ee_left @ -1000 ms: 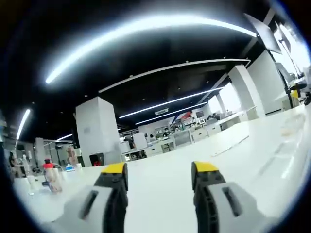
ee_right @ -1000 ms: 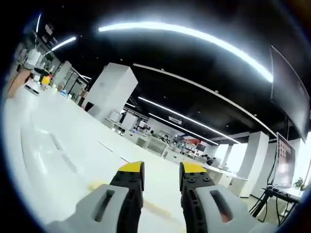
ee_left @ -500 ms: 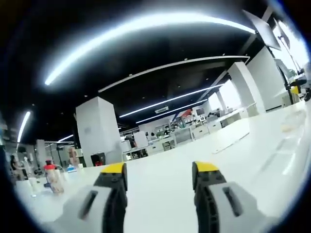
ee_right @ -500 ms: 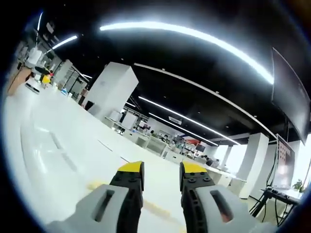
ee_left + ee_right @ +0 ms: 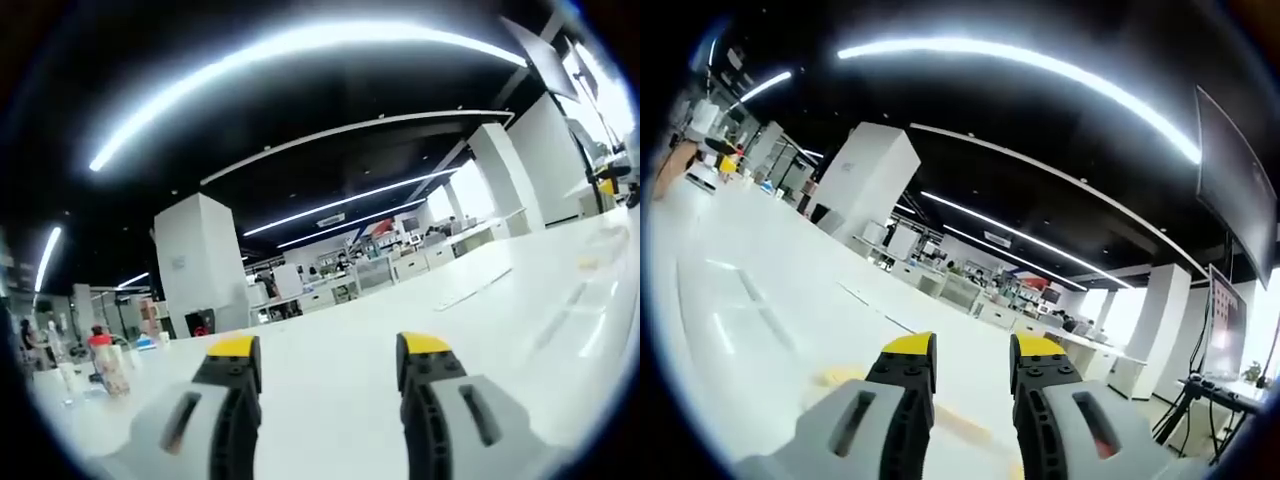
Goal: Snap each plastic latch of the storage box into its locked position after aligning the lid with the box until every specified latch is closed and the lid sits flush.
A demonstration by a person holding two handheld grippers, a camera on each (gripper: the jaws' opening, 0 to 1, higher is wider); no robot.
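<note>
Left gripper view: the left gripper [image 5: 328, 362] points level across a broad white tabletop [image 5: 480, 330]. Jaws grey with yellow tips, standing well apart, nothing between them. Far left on the table, a small bottle with a red cap [image 5: 106, 362] among a few other small items, too blurred to name. Beyond, a white square pillar [image 5: 200, 265], rows of desks [image 5: 350, 290] in the distance, long ceiling light strips [image 5: 300, 45] on a dark ceiling. At the far right edge, a faint clear shape on the table [image 5: 600, 255]; cannot tell whether that is the storage box. No readable writing anywhere.

Right gripper view: the right gripper [image 5: 972, 362] also aims low over the white tabletop [image 5: 760, 330]. Jaws parted by a narrower gap, holding nothing. A yellowish mark [image 5: 840, 377] on the table just left of the jaws. A white pillar [image 5: 865, 180] at left, a dark screen [image 5: 1235, 170] hanging at upper right, another monitor [image 5: 1225, 330] lower right with an image too small to read. Distant desks [image 5: 970, 295] and clutter at centre. Storage box: cannot place it here. No legible labels.
</note>
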